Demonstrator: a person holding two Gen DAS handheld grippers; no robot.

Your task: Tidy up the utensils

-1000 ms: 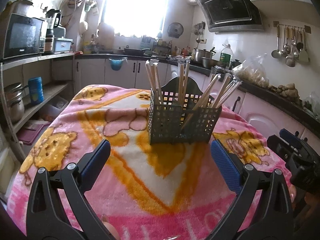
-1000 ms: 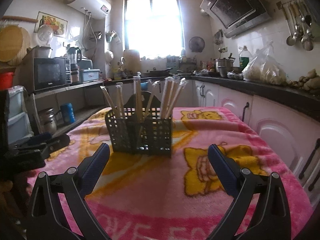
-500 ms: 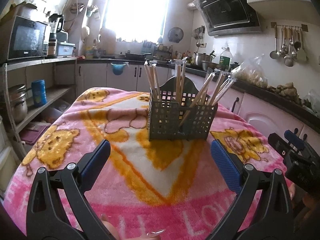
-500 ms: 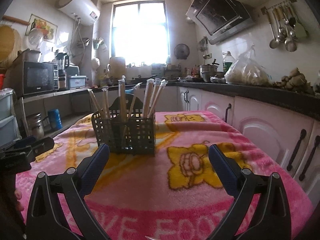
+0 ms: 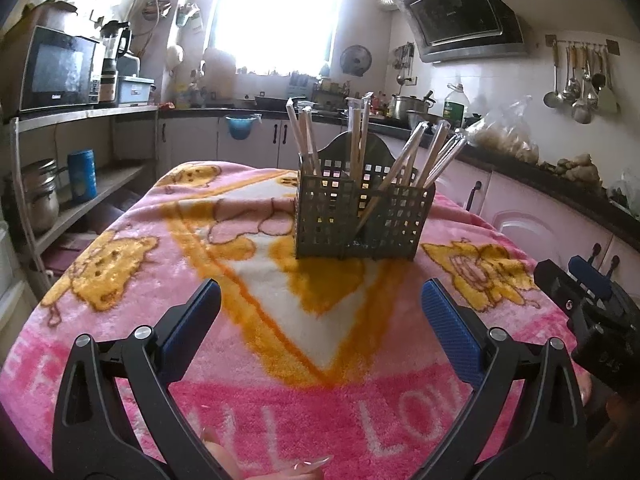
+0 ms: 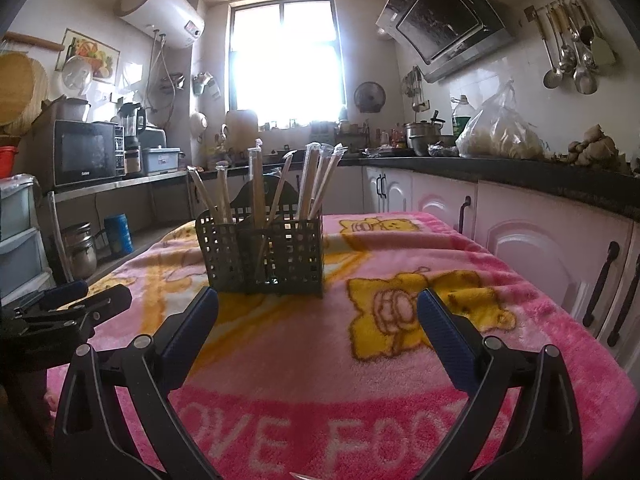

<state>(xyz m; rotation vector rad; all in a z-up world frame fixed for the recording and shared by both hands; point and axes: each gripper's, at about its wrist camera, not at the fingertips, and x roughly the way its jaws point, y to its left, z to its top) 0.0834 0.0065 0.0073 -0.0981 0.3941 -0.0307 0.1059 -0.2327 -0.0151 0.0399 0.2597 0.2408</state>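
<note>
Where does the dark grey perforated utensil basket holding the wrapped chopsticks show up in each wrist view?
Left wrist view: dark grey perforated utensil basket sits centre, slightly right, on the pink blanket.
Right wrist view: the basket sits left of centre, beyond the left finger.
Shared landmark: bright window behind it.

Your grey mesh caddy (image 5: 362, 216) stood upright mid-blanket, far from you; its wrapped chopsticks (image 5: 416, 156) leaned outward, left, middle and right, all inside.

Pink blanket (image 6: 400, 400) on my desk: white letters "OVE FOO" in right view, "LO" in left. Microwave (image 6: 82, 152) brand too small.
</note>
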